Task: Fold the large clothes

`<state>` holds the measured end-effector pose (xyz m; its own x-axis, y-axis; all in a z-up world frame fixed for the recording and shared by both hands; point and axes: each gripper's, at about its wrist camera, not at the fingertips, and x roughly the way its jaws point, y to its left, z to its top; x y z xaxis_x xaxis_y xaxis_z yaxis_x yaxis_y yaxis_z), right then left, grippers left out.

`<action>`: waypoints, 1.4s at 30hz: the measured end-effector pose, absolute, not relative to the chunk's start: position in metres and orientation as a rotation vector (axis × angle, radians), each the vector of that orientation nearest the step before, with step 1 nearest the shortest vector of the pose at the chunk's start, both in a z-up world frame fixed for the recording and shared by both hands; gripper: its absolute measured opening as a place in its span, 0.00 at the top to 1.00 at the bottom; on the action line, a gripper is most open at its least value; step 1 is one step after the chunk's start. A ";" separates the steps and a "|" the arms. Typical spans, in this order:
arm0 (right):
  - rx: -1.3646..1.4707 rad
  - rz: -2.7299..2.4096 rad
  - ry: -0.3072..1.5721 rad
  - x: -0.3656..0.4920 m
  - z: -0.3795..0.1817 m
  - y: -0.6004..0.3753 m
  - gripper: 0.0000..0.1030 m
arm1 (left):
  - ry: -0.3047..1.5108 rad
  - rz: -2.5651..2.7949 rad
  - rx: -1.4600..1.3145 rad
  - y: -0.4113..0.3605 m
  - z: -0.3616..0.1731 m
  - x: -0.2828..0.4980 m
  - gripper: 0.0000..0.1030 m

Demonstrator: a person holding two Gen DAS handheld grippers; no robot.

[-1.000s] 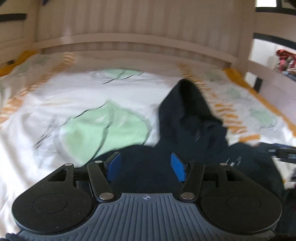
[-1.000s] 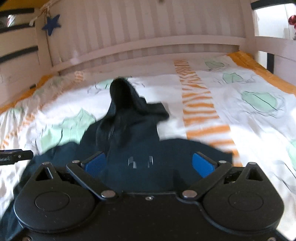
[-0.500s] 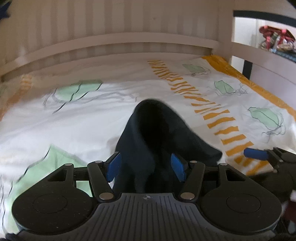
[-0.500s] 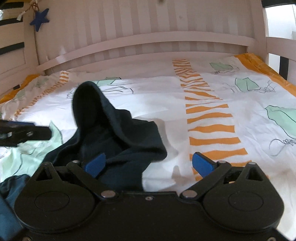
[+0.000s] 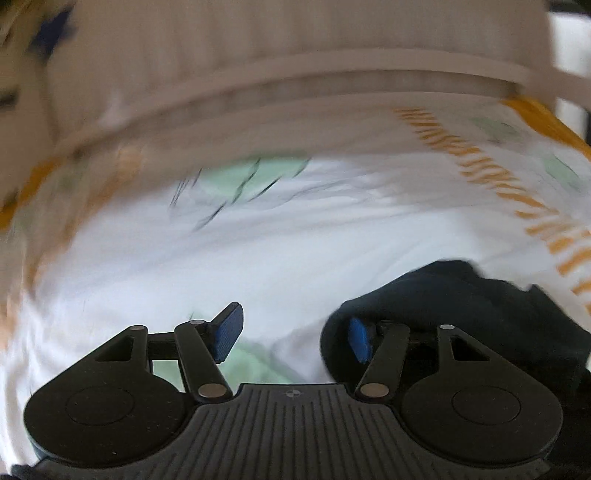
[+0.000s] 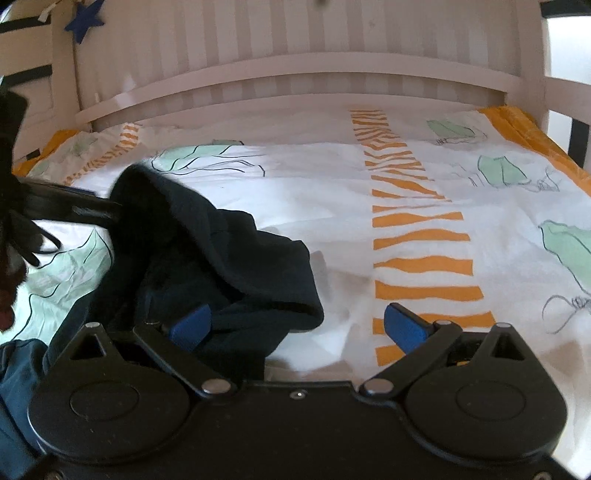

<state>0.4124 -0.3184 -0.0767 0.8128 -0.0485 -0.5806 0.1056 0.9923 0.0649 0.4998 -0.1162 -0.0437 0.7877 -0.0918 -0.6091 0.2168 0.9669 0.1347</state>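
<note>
A dark navy garment lies bunched on the bed sheet at the left of the right wrist view. It also shows at the lower right of the blurred left wrist view. My left gripper is open, its right pad against the garment's left edge, with only sheet between the jaws. My right gripper is open wide; its left pad rests on the garment's near edge and its right pad is over bare sheet. The left gripper's arm reaches the garment's raised fold from the left.
A white slatted headboard closes the far end of the bed. A side rail runs along the right. A blue star hangs at the upper left. The sheet has orange stripes and green prints.
The left gripper has swung left, so the garment now sits at its right instead of between the jaws. The right gripper has moved little; the garment's raised fold has sunk lower.
</note>
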 end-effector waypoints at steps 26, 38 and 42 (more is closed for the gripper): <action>0.257 -0.246 0.781 0.433 -0.097 -0.388 0.09 | 0.735 -0.300 0.191 -0.065 -0.081 0.482 0.39; 0.244 -0.010 0.627 0.444 -0.048 -0.366 0.07 | 0.702 -0.441 -0.055 -0.057 -0.027 0.483 0.36; 0.267 0.028 0.627 0.458 -0.049 -0.355 0.08 | 0.736 -0.475 -0.044 -0.081 -0.039 0.495 0.36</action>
